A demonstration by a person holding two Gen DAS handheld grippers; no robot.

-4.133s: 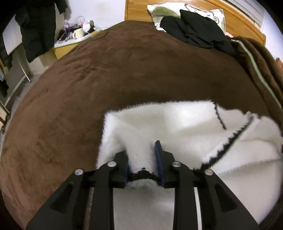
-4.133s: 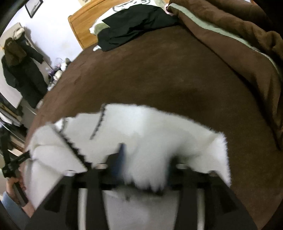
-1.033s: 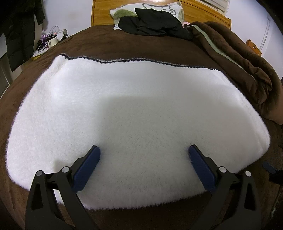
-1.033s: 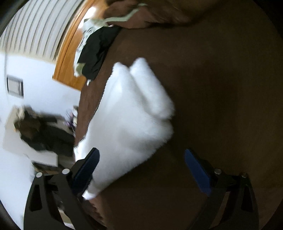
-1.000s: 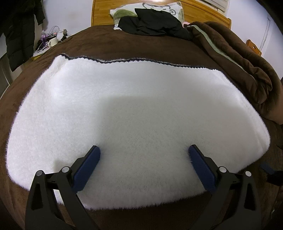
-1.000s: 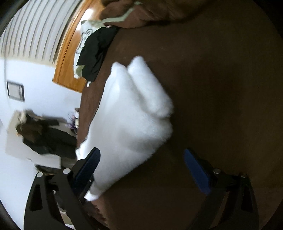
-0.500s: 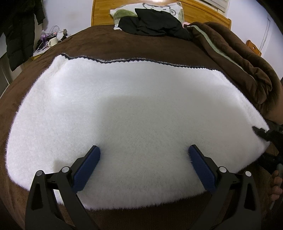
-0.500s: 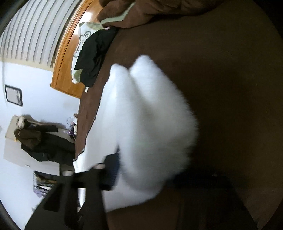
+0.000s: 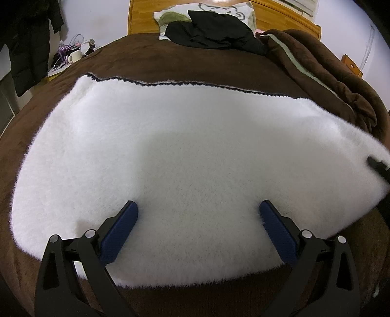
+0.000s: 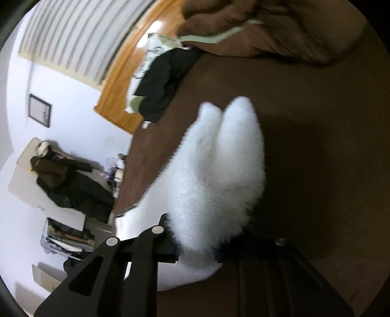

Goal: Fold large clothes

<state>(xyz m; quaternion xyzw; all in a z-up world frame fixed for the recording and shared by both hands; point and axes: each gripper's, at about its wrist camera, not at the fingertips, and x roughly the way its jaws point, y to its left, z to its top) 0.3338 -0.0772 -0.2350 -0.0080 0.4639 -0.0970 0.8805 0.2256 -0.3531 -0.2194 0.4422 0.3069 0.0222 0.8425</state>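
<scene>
A large white fluffy garment (image 9: 190,156) with a dark trim along its far edge lies spread flat on the brown bed (image 9: 170,65). My left gripper (image 9: 198,228) is open, its blue pads resting over the garment's near edge. My right gripper (image 10: 195,248) is shut on the garment's right end (image 10: 219,170), which bunches into two thick folds and lifts a little. The right gripper's tip shows at the far right of the left wrist view (image 9: 377,165).
A black garment (image 9: 214,31) lies on a pillow by the wooden headboard (image 9: 280,12). A rumpled brown blanket (image 9: 329,73) runs along the bed's right side. A cluttered nightstand (image 9: 70,58) and a hanging dark coat (image 9: 29,44) stand at the left.
My right gripper moved in from open beside the garment and closed on its right end, which now lifts. My left gripper has stayed open and still.
</scene>
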